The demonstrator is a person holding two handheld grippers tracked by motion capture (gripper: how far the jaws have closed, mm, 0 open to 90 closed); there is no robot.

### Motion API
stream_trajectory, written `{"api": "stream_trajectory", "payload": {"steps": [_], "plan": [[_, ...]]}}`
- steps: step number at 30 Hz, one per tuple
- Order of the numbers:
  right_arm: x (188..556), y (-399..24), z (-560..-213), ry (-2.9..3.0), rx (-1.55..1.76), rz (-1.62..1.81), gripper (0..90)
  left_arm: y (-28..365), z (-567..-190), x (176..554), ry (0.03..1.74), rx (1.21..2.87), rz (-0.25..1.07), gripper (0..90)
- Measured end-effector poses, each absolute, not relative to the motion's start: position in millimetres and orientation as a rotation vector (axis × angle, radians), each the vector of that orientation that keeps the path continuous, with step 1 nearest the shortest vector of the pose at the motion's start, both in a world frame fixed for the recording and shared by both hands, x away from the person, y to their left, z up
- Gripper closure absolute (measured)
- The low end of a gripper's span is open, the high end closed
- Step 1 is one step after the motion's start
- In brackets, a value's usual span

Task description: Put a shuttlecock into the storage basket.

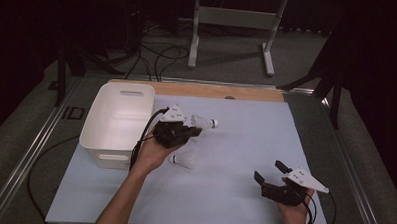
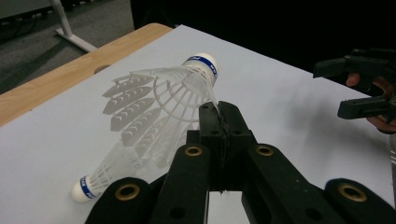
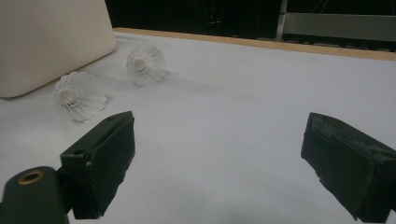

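High view: left gripper (image 1: 190,125) sits centre-left of frame, clamped on a shuttlecock (image 1: 202,123) by the edge of its skirt. Cork points right, long axis roughly level across the frame, away from the white bin (image 1: 117,123) at left. The bin is just beside that hand, so I'd judge the carry as short: swing left, over the rim. A second shuttlecock (image 1: 182,160) lies on the blue mat (image 1: 235,143) just below the left hand, cork right too. Right gripper (image 1: 273,175) is lower right, well apart from both shuttlecocks. Left hand is clearly the nearer one.

Left gripper view: jaws closed tight on the skirt rim of the held shuttlecock (image 2: 177,88), cork toward upper centre. The loose shuttlecock (image 2: 116,158) lies under it at lower left, cork toward the lower left corner. Right gripper (image 2: 362,88) is at far right.

Right gripper view: jaws wide apart, nothing between them. Both shuttlecocks are upper left, corks facing the camera: one (image 3: 145,64) farther back, one (image 3: 79,95) nearer the bin wall (image 3: 51,42).
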State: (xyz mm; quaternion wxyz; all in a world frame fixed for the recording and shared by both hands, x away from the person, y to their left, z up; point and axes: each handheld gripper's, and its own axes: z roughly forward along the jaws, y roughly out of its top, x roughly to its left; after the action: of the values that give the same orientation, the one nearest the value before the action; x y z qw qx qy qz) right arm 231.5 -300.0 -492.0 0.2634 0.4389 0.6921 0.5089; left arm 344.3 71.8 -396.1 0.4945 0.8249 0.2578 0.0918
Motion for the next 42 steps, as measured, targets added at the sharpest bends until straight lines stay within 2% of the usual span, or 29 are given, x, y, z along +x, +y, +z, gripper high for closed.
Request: {"api": "stream_trajectory", "payload": {"steps": [42], "plan": [[231.4, -300.3, -492.1, 1.870, 1.190, 1.374, 9.9, 97.8, -372.0, 345.8, 0.632, 1.950, 0.208, 90.0]]}}
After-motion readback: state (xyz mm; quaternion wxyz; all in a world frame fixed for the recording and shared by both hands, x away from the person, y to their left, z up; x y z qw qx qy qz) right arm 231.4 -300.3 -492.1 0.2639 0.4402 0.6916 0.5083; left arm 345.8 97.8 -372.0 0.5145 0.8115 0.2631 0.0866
